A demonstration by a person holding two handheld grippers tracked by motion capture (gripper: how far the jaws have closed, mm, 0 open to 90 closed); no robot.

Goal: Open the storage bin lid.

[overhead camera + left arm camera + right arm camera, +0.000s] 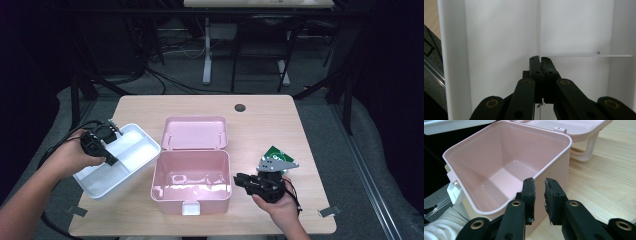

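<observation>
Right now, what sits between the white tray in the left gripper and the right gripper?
In the high view, the open pink box sits between the white divided tray and the right gripper, whose jaws straddle the box's right wall.

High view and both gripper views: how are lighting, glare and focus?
High view: dark surroundings, lit table, glare on the pink box floor. Left gripper view: white tray nearly washed out, left tool sharp. Right gripper view: evenly lit, right tool slightly soft.

Each hand-held gripper (pixel 248 181) is black, brass-coloured pivots on linked arms; the right carries a grey plate (pixel 278 163), the left (pixel 111 159) trails a black cable (pixel 65 140).
</observation>
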